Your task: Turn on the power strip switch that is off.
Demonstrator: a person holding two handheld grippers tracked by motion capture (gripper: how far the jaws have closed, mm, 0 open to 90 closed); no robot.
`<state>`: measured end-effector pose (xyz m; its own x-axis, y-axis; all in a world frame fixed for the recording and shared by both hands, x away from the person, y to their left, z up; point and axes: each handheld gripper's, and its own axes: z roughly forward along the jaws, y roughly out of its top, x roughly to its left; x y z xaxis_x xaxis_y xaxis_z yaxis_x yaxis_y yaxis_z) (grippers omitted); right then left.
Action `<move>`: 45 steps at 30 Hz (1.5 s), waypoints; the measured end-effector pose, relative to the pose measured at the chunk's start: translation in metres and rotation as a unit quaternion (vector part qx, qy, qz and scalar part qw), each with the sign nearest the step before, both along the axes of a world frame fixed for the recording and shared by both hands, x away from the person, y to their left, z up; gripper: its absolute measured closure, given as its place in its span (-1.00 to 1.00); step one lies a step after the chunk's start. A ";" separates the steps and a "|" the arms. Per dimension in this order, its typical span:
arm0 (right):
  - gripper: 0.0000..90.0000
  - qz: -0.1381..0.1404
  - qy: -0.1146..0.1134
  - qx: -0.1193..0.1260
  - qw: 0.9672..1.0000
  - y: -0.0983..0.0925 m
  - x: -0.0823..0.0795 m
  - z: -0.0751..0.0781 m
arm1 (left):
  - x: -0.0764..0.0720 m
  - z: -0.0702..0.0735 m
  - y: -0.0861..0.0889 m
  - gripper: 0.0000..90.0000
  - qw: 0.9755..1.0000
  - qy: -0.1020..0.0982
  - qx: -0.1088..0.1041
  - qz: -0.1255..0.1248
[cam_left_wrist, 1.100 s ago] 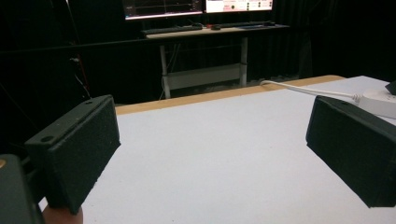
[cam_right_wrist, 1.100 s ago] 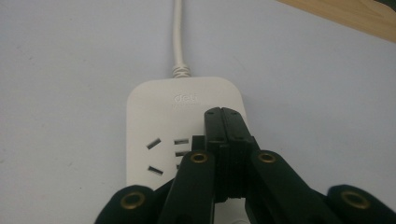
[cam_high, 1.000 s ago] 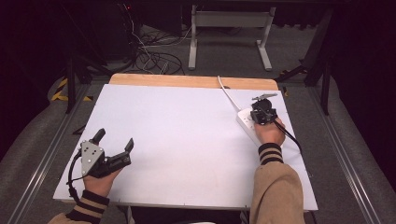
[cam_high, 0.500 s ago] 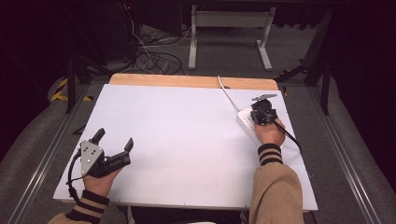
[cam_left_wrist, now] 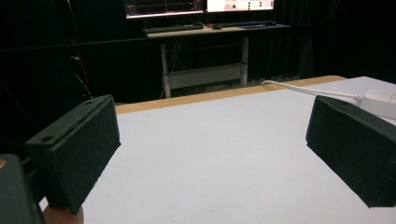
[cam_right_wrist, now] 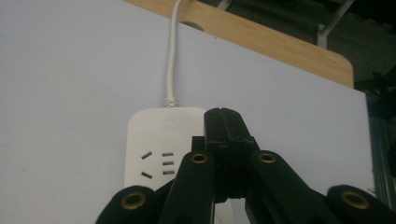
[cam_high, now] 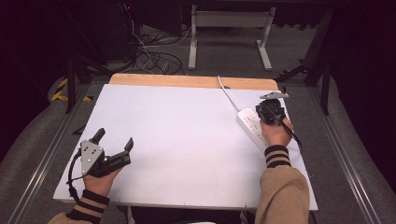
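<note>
Hands first, nearest me: my left gripper point(cam_high: 114, 148) rests low on the white table point(cam_high: 177, 140) at the near-left corner with its jaws spread wide and nothing between them (the left gripper view looks straight through the gap at bare tabletop). Further along on the right side, my right gripper point(cam_high: 270, 111) hangs over the white power strip point(cam_high: 250, 127), jaws clenched together on nothing, pointing down at the socket face; in the right gripper view the closed tips sit over the cable end of the strip, just beside a socket point(cam_right_wrist: 158, 165), though I cannot tell whether they touch the plastic. The strip lies slantwise near the table's right edge, and its white cable point(cam_high: 228, 93) runs off over the far wooden edge point(cam_high: 187, 81). What worries me from here: the strip is light and nothing pins it down, so I judge that a push from the closed tips could skid or pivot it toward the right edge, and the cable could drag it as it turns. My left gripper is well apart from it and cannot brace it. Of containers I see none on the table, so nothing can spill or tip.
</note>
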<state>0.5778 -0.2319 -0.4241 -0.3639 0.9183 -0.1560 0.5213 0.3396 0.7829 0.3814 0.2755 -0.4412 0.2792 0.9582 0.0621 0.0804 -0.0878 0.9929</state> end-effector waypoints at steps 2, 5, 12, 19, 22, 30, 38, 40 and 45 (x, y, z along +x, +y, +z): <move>1.00 0.009 -0.012 0.014 1.000 -0.005 -0.008 0.007 | 0.000 0.000 -0.001 -0.93 1.000 0.001 0.000 -0.001; 1.00 0.023 -0.032 0.024 0.999 -0.012 -0.024 0.015 | 0.001 -0.001 -0.001 -0.93 1.000 0.001 0.001 0.002; 1.00 0.044 -0.118 0.080 0.989 -0.030 -0.073 0.037 | 0.001 -0.001 -0.003 -0.93 1.000 0.001 0.006 0.001; 1.00 0.059 -0.213 0.135 0.966 -0.052 -0.133 0.043 | 0.002 -0.001 -0.004 -0.93 1.000 -0.002 0.007 0.002; 1.00 0.066 -0.251 0.159 0.953 -0.061 -0.154 0.036 | 0.002 0.000 -0.004 -0.93 1.000 -0.001 0.004 0.003; 1.00 0.058 -0.312 0.178 0.932 -0.069 -0.169 0.006 | 0.001 0.002 -0.002 -0.93 1.000 -0.006 0.004 0.002; 1.00 0.071 -0.331 0.168 0.926 -0.057 -0.172 0.003 | 0.000 0.002 -0.002 -0.93 1.000 -0.007 0.003 0.003; 1.00 0.073 -0.329 0.170 0.926 -0.055 -0.171 0.002 | 0.000 0.002 -0.002 -0.93 1.000 -0.008 0.000 0.003; 1.00 0.075 -0.332 0.168 0.925 -0.055 -0.171 0.002 | 0.001 0.002 -0.002 -0.93 1.000 -0.006 0.002 0.003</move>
